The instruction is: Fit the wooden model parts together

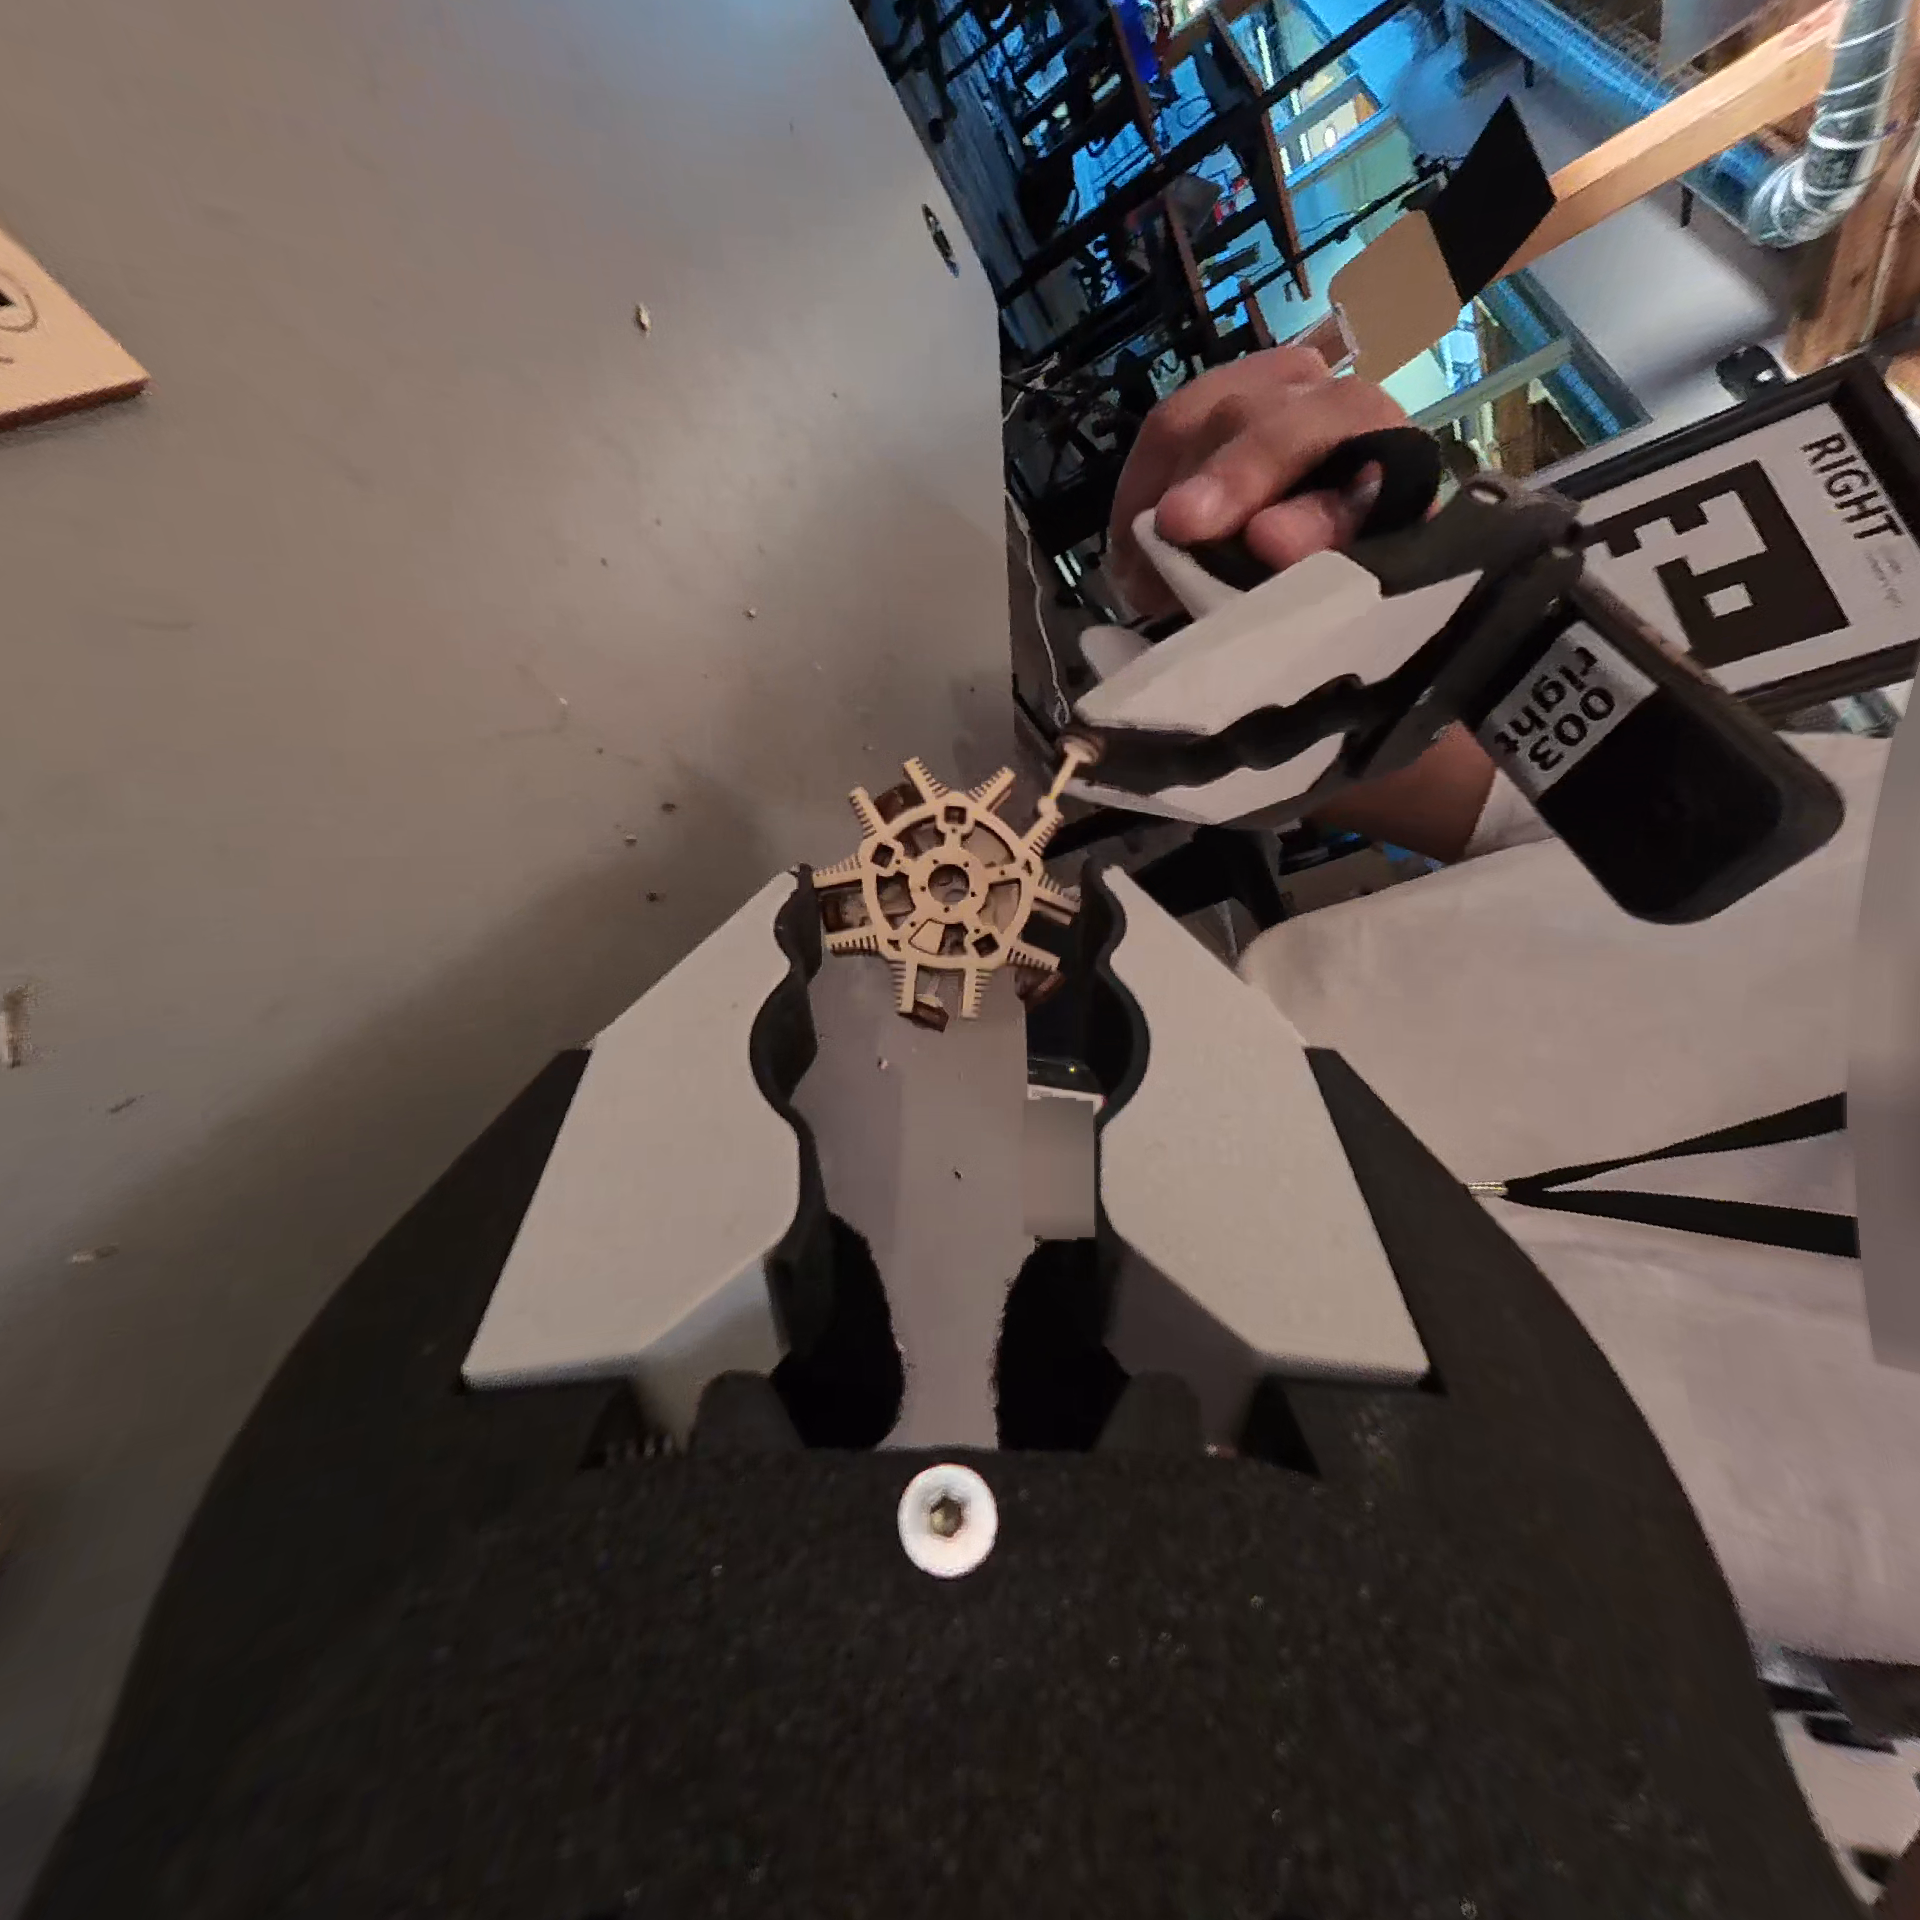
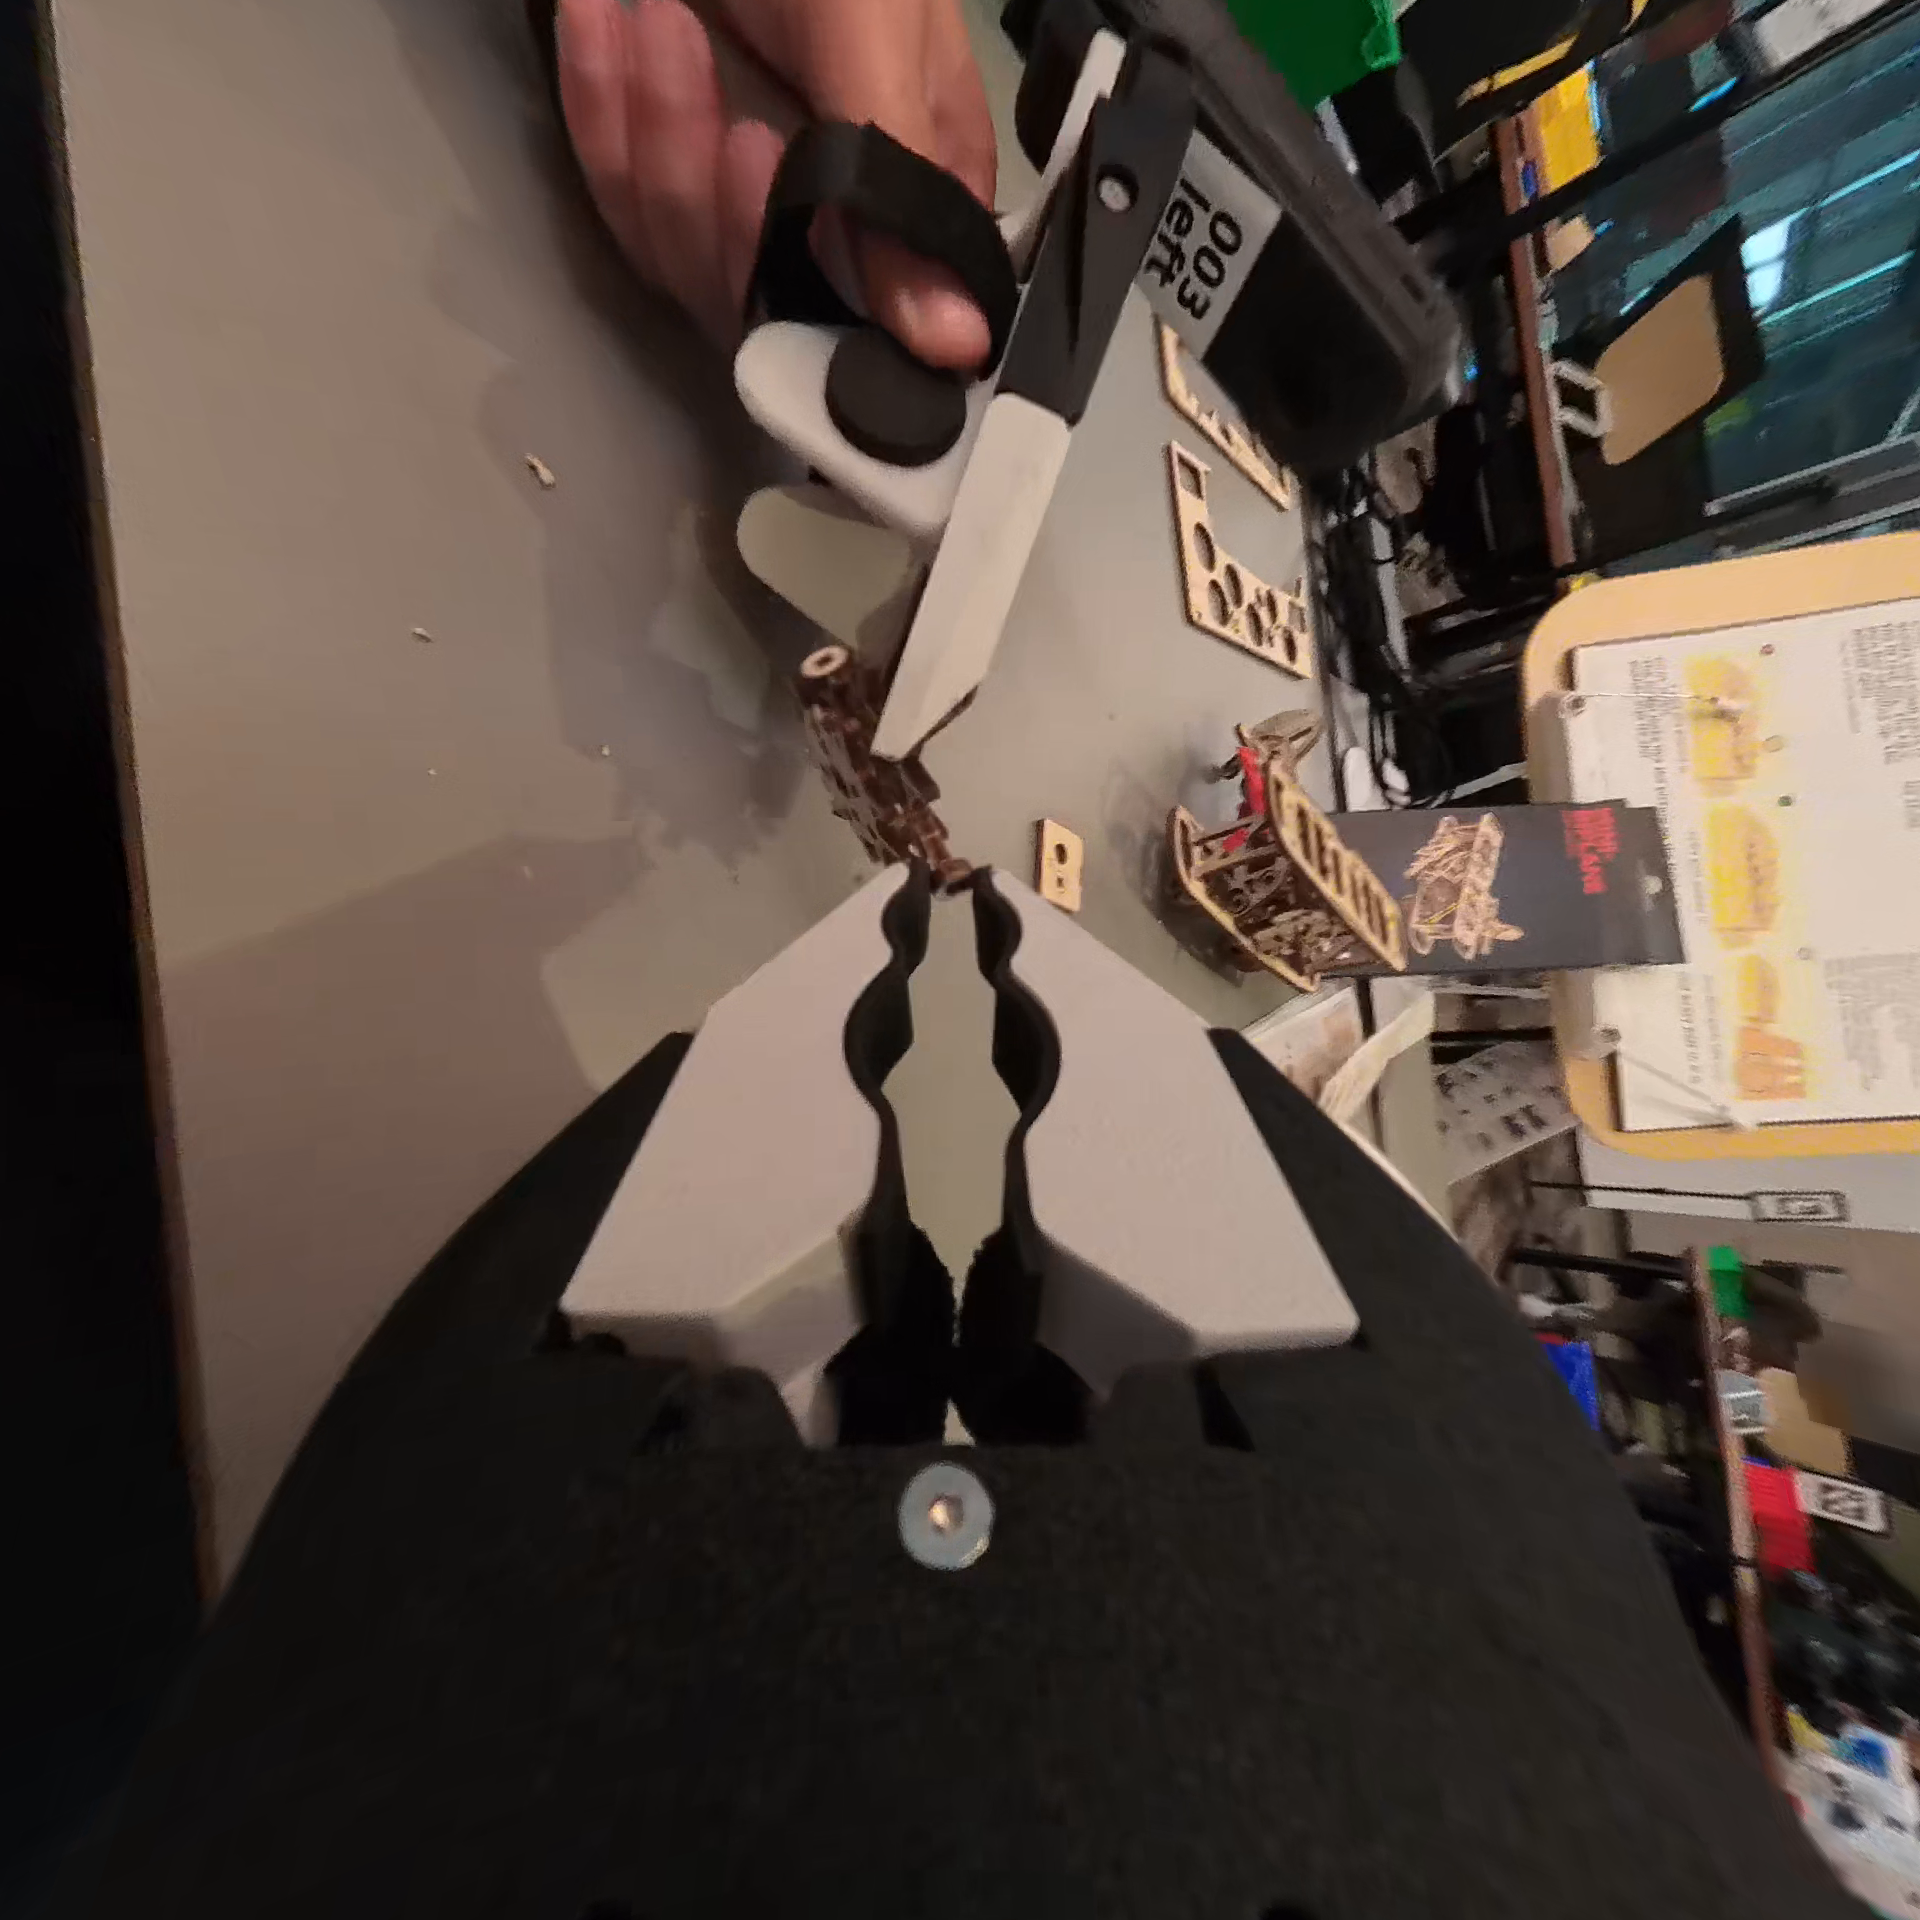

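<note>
The left tongs (image 1: 940,914) are clenched on the wooden gear wheel (image 1: 940,902), held above the counter (image 1: 416,623). The right tongs (image 2: 943,888) grip a small wooden pin (image 1: 1070,767) at the wheel's rim. Align the pin squarely with its slot, then press gently; thin spokes may snap.

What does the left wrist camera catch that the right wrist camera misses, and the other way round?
Only the left wrist view shows the wooden wheel assembly face-on, with its spokes and hub, and the small peg pinched by the right gripper.

Only the right wrist view shows a finished wooden model, cut-out wooden sheets and an instruction board.

Both show the grey table, the assembly held in the left gripper, and both grippers.
</note>
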Demonstrator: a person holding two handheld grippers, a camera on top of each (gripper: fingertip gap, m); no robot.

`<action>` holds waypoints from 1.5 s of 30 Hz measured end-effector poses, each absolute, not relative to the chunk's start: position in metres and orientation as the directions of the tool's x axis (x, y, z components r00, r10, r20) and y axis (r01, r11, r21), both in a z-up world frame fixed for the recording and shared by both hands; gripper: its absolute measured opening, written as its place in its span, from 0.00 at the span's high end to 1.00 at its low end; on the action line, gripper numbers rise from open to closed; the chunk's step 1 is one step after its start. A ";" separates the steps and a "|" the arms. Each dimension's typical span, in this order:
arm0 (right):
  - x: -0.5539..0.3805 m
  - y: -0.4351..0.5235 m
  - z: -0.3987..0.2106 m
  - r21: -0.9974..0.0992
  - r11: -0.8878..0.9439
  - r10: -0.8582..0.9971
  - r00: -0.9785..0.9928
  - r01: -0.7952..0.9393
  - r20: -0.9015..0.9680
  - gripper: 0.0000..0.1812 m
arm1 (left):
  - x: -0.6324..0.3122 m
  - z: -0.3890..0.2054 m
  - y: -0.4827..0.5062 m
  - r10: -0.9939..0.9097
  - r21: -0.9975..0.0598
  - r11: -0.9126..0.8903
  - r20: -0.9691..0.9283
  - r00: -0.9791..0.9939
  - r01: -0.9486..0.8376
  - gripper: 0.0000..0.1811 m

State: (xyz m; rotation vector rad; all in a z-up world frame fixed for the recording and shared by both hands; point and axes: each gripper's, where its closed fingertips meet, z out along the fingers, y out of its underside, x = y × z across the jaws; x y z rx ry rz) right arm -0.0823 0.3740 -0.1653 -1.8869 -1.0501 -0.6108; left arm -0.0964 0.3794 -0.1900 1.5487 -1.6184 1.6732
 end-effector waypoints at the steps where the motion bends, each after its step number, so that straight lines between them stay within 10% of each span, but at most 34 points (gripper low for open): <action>1: -0.083 0.374 -0.166 -0.445 -0.256 0.431 0.514 0.858 0.742 0.96 | -0.097 -0.191 0.379 -0.427 -0.486 -0.284 0.836 -0.345 -0.826 0.74; 16: -0.091 0.376 -0.188 -0.424 -0.239 0.517 0.484 0.874 0.707 0.96 | -0.098 -0.201 0.375 -0.464 -0.469 -0.242 0.825 -0.323 -0.850 0.74; 28: -0.081 0.379 -0.186 -0.698 -0.325 0.527 0.735 0.638 0.426 0.96 | -0.103 -0.183 0.374 -0.416 -0.534 -0.283 0.817 -0.400 -0.797 0.58; 35: -0.080 0.379 -0.195 -0.739 -0.355 0.545 0.769 0.573 0.334 0.96 | -0.099 -0.197 0.377 -0.674 -0.724 -0.076 0.544 -0.500 -0.685 0.63; 45: -0.077 0.385 -0.194 -0.739 -0.397 0.521 0.796 0.545 0.308 0.96 | -0.103 -0.224 0.384 -0.882 -0.728 0.127 0.229 -0.413 -0.674 0.55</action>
